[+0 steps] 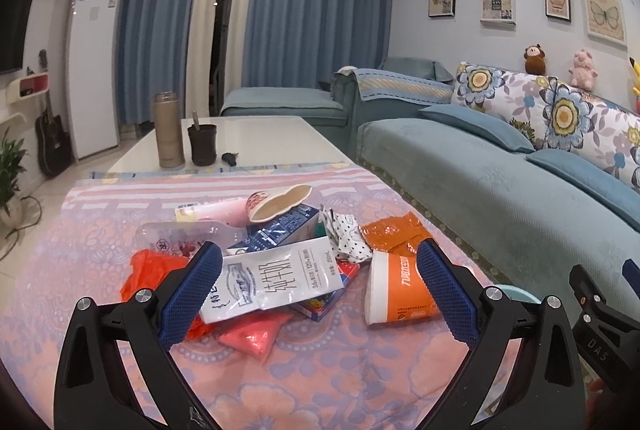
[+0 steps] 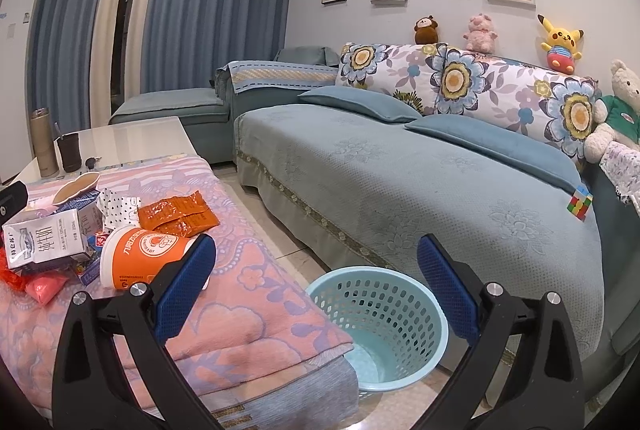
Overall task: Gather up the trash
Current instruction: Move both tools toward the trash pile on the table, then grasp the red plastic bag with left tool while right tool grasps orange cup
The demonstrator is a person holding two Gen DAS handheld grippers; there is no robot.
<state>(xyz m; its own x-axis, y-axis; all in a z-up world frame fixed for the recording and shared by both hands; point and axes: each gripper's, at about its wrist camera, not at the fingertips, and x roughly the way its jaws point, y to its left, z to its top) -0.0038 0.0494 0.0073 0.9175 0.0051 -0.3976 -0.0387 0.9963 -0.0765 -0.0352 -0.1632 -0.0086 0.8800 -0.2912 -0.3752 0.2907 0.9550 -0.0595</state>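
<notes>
A pile of trash lies on the pink floral cloth [image 1: 320, 370]: a white milk carton [image 1: 276, 280], an orange paper cup [image 1: 400, 288] on its side, an orange foil wrapper [image 1: 394, 234], a crushed paper cup [image 1: 280, 204], a blue carton [image 1: 280, 230], red plastic [image 1: 148, 270] and a pink pouch [image 1: 252, 336]. My left gripper [image 1: 320, 266] is open and empty just above the pile. My right gripper [image 2: 316, 258] is open and empty above the light blue basket [image 2: 436, 330] on the floor. The orange cup [image 2: 140, 256] and milk carton [image 2: 44, 240] show at the left of the right wrist view.
A blue sofa [image 2: 400, 182] with floral cushions runs along the right. A white table [image 1: 240, 142] behind the cloth carries a metal flask [image 1: 168, 130], a dark cup [image 1: 203, 144] and keys [image 1: 230, 158]. A Rubik's cube [image 2: 579, 204] lies on the sofa.
</notes>
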